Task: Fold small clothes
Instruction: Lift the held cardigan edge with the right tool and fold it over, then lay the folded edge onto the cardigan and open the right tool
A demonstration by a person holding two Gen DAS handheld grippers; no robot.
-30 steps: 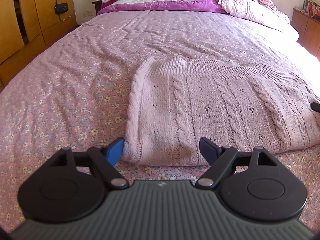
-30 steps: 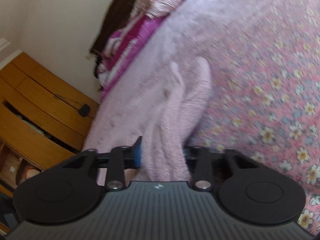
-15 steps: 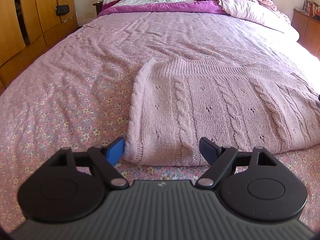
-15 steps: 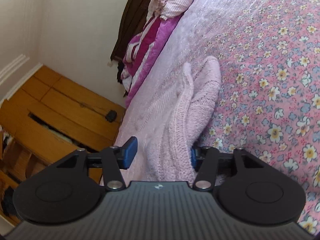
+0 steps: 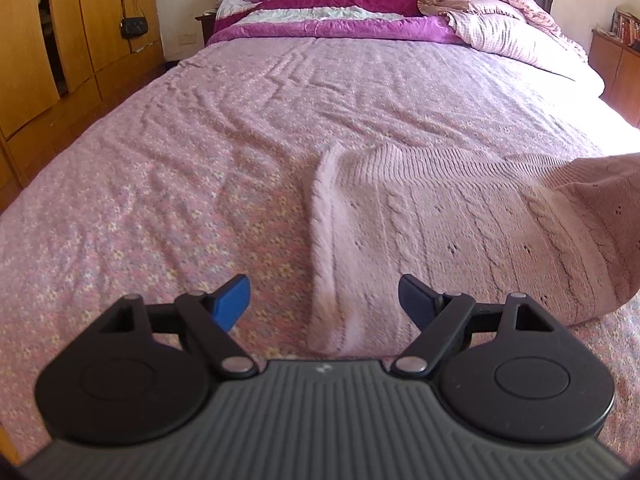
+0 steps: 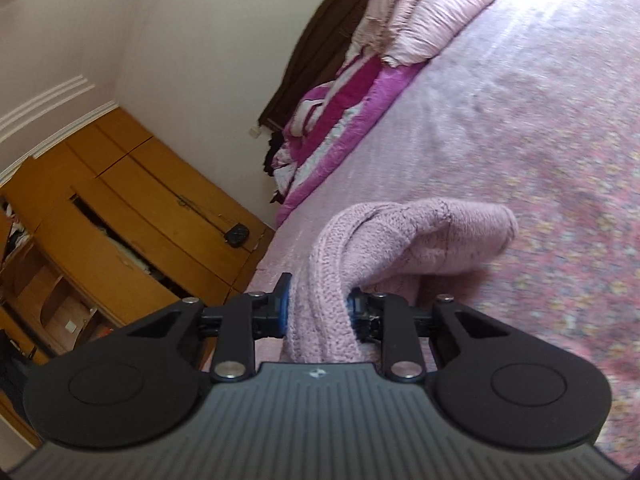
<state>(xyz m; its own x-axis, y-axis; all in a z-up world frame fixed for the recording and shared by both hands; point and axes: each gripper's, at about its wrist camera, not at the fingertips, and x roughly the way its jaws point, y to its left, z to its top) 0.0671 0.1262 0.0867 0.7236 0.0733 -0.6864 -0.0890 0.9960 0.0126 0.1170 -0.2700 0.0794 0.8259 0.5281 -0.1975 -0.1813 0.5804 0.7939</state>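
So, mid-fold, as I read it. 1 pink cable-knit sweater [image 5: 420,216] lies on the floral bedsheet [image 5: 160,200], already a flat rectangle with a straight near edge and a ribbed far edge, so I judge at least 1 fold is behind us.

Right gripper [image 6: 318,310]: its jaws have just been closing, and the knit is bunched between the blue pads, pinched tight. From its camera the gathered end of the sweater rises off the bed and droops over in a loop. In the left view that same end shows as a raised flap at the right edge, lifted clear of the flat body.

Left gripper [image 5: 324,300]: jaws spread wide, gripping nothing. It hangs over the near left corner of the sweater, the garment's left edge running between the 2 fingers, but I cannot tell whether the pads touch the knit.

Left to do, by my judgement: carry the lifted end across the body, lay it down square, release, and smooth. Possibly 1 more fold after that. A striped quilt [image 5: 340,8] is heaped at the headboard end, well apart from the work.
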